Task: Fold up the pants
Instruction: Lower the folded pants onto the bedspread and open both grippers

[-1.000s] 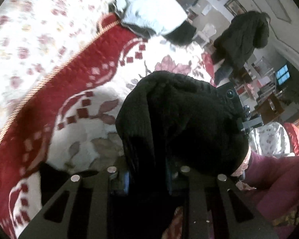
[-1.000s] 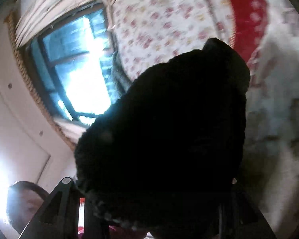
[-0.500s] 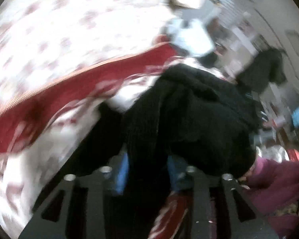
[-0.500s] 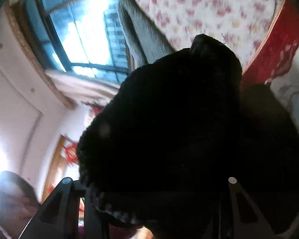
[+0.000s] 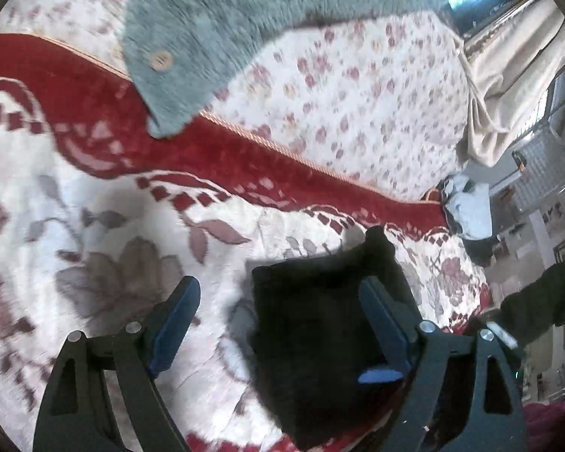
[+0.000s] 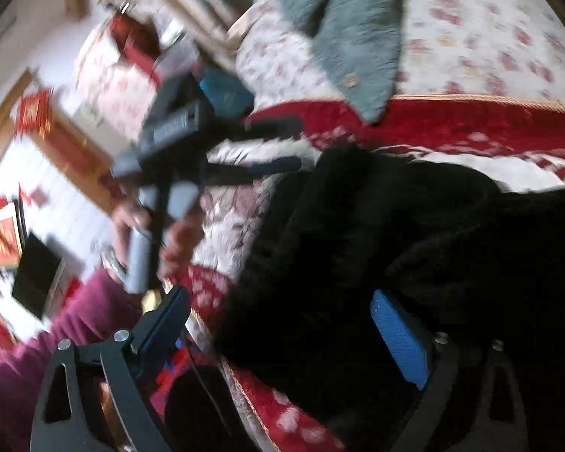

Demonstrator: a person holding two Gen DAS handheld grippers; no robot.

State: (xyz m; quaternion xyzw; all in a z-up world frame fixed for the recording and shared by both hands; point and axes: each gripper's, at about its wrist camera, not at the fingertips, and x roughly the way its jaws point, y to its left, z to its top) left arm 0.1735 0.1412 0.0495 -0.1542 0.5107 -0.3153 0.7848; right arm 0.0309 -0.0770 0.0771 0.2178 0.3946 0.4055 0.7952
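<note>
Pants [image 5: 320, 342], black and thick, lie in the left wrist view as a compact folded block on the bed cover [image 5: 94, 226], which is white with grey flowers and a wide red border. The left hand-held gripper [image 5: 282, 324] has its jaws spread wide and grips nothing; its right blue pad [image 5: 380, 324] rests over the block and the left one is over bare cover. I judge the folding to be nearly done, perhaps only a last flattening is left. Further away lie a grey fluffy garment [image 5: 207, 37] with a button, a flowered sheet [image 5: 358, 94], a cream curtain [image 5: 516, 75] by a bright window, and a pale bundle of clothes [image 5: 467, 211]

In the right wrist view, which is blurred, the pants [image 6: 395, 263] fill the middle as a dark heap on the same red and white cover [image 6: 452, 128]. The right hand-held gripper [image 6: 286, 324] also stands open, empty, with the cloth lying between its pads. The left hand [image 6: 177, 233] holds its tool above the bed, and a dark red sleeve [image 6: 37, 346] shows below
</note>
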